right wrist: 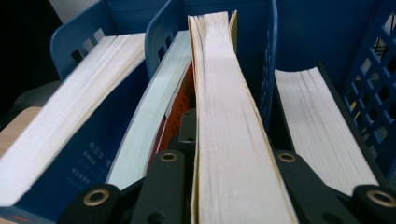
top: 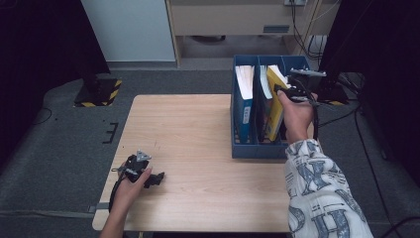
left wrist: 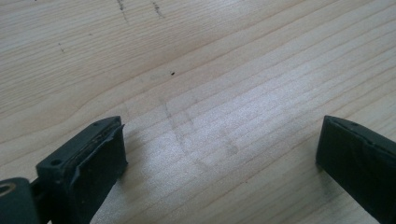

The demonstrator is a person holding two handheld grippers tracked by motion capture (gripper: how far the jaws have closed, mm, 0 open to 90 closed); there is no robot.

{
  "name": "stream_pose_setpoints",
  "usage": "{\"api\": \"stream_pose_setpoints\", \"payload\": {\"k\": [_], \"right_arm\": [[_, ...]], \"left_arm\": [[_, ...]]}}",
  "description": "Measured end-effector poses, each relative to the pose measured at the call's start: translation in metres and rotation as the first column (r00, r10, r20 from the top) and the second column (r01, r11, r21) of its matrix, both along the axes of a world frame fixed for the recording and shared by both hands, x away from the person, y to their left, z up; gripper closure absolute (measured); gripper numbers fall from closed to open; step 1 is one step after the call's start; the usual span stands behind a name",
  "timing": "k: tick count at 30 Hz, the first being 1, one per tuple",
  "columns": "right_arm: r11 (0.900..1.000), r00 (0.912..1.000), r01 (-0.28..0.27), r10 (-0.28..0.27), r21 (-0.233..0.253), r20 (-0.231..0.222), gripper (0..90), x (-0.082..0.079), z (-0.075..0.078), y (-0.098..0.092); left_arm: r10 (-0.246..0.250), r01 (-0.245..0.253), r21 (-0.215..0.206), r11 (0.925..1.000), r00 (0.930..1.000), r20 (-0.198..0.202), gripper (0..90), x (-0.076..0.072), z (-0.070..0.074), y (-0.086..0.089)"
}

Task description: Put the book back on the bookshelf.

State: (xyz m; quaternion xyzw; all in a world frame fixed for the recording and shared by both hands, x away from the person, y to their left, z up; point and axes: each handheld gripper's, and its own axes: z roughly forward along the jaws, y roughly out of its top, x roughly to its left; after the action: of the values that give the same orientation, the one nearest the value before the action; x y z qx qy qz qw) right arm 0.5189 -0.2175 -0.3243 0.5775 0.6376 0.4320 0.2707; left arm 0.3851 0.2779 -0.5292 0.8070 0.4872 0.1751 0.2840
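Jaws of the left gripper (left wrist: 219, 154) are standing wide apart over bare pale wooden table (left wrist: 210, 70), nothing between them; their black rubbery pads are looking scuffed, and one jaw is running off the frame's edge. In the high view this left gripper (top: 157, 178) is lying low near the table's front corner, the hand wrapping most of its body. Farther off, the right gripper (right wrist: 233, 186) is clamping its jaws on the fore-edge of a thick yellow-covered paperback book (right wrist: 224, 116), whose cream page block is hiding the jaw tips completely. That book is sitting tilted in the middle compartment of a blue plastic slotted file rack (top: 257, 148), beside a thin pale-edged book with an orange cover (right wrist: 149, 121), mostly hidden. A blue-covered book (right wrist: 74, 140) is occupying the neighbouring compartment, its spine lettering too blurred to read. From above, the right gripper (top: 285, 91) is partly covered by the hand and patterned sleeve.
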Motion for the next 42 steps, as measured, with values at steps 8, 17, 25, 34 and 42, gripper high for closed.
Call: {"api": "stream_pose_setpoints", "payload": {"k": [8,17,25,34,42], "right_arm": [[1.0,0.9998,0.005,-0.005,0.017,-0.021,74.8,0.003,-0.014,-0.002],[1.0,0.9996,0.003,-0.003,0.01,-0.029,74.8,0.005,-0.028,-0.001],[1.0,0.9993,0.009,-0.008,0.015,-0.037,74.8,0.007,-0.034,-0.003],[1.0,0.9987,0.005,-0.004,0.008,-0.051,74.7,0.007,-0.039,-0.002],[1.0,0.998,0.0,0.0,0.003,-0.063,74.7,0.008,-0.042,-0.003]], "left_arm": [[-0.001,0.001,-0.001,1.0,1.0,-0.002,0.7,0.0,0.0,-0.001],[-0.005,0.005,0.003,1.0,1.0,-0.004,0.7,0.0,0.0,0.0],[-0.007,0.007,0.004,1.0,1.0,-0.004,0.7,0.0,0.0,0.0],[-0.009,0.009,0.004,1.0,1.0,-0.004,0.7,0.001,0.0,-0.001],[-0.013,0.013,0.005,0.9999,0.9999,-0.004,0.7,0.001,0.0,-0.001]]}}
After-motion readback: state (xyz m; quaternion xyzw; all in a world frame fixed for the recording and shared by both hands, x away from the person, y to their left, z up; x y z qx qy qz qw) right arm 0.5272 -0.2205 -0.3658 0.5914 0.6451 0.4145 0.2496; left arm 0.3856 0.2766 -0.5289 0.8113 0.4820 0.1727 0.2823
